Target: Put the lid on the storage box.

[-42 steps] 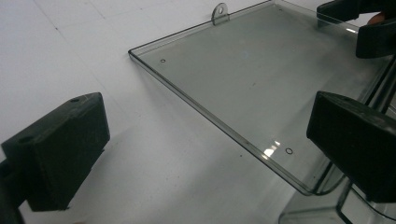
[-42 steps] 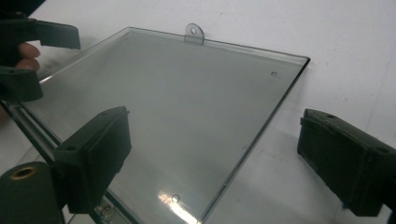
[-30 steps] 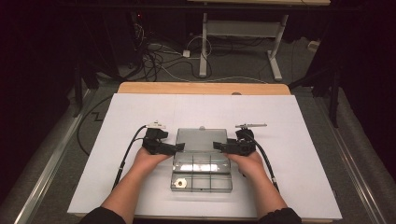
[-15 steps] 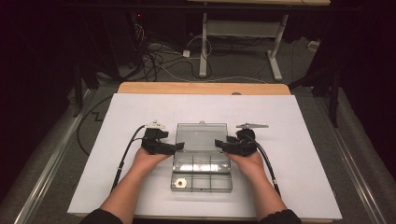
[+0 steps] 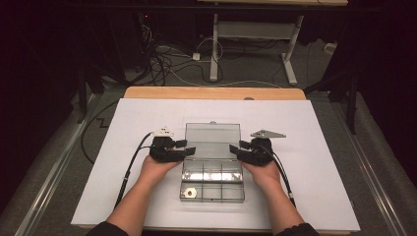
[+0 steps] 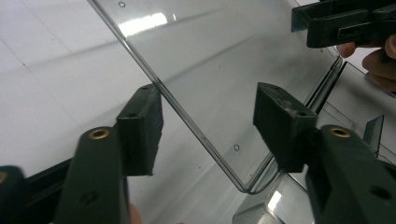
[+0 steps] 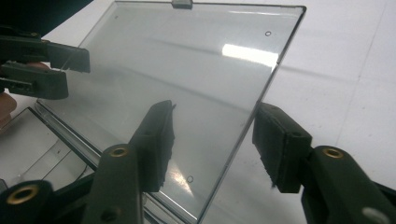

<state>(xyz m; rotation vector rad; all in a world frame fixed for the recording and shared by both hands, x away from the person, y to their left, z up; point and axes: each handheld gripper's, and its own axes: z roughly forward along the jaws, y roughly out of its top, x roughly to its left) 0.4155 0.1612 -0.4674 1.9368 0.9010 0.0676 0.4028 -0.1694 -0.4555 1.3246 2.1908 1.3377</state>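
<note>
Clear plastic compartment box [image 5: 212,183] lies mid-table, its transparent hinged lid [image 5: 212,133] laid open away from the person. Left gripper [image 6: 208,119] and right gripper [image 7: 212,135] each straddle a side edge of it; jaws, just closing, half-open, not yet pressing.

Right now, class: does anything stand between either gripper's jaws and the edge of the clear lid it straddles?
Nothing visible does. The left gripper straddles one side edge of the lid and the right gripper the other. Both have just been closing; gaps remain between pads and lid.
</note>
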